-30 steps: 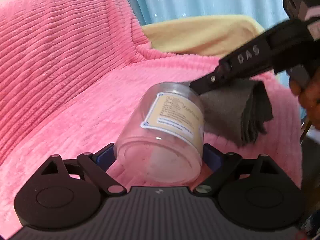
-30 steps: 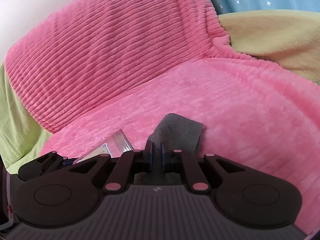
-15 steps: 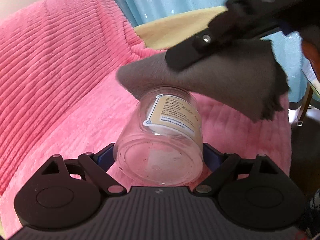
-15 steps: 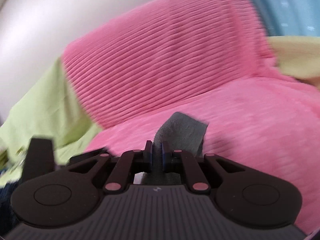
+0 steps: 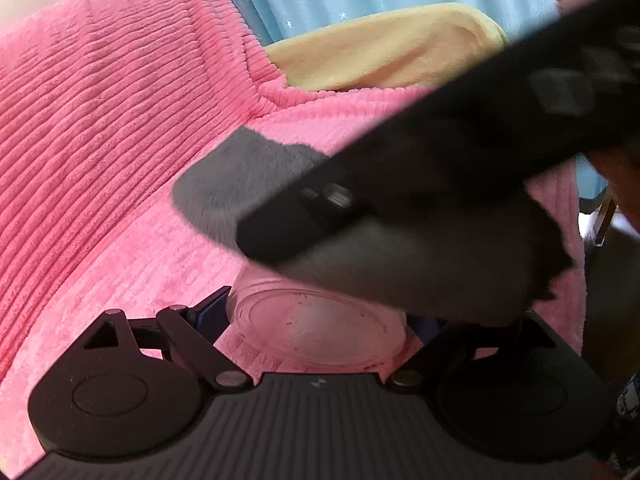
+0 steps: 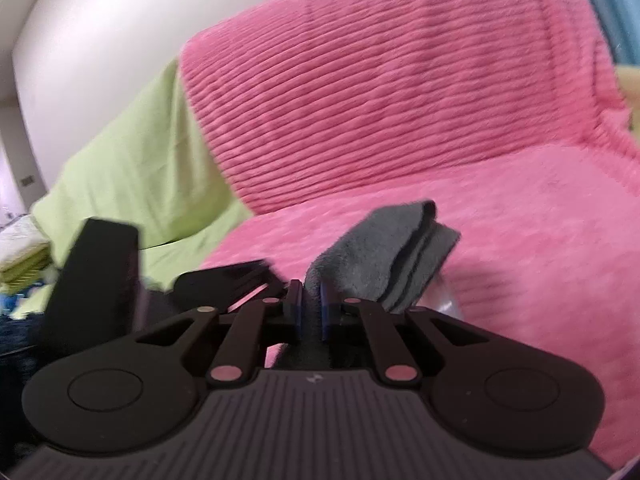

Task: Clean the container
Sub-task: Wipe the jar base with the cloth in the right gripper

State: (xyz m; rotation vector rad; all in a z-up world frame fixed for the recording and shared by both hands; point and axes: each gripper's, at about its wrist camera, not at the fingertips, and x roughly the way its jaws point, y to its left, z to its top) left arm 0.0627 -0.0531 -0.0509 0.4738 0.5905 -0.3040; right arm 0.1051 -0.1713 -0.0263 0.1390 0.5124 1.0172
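A: Wiping begins: the clear container (image 5: 316,328) sits clamped between the left gripper (image 5: 320,320) jaws, its long axis pointing away from the camera.

B: And the right gripper (image 6: 311,308)?

A: Its jaws pinch a folded grey cloth (image 6: 384,252), crossing just above the container, over a pink sofa cover (image 5: 120,140).

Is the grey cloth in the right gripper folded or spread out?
Folded. In the right wrist view the grey cloth shows stacked layers at its edge, pinched in the right gripper.
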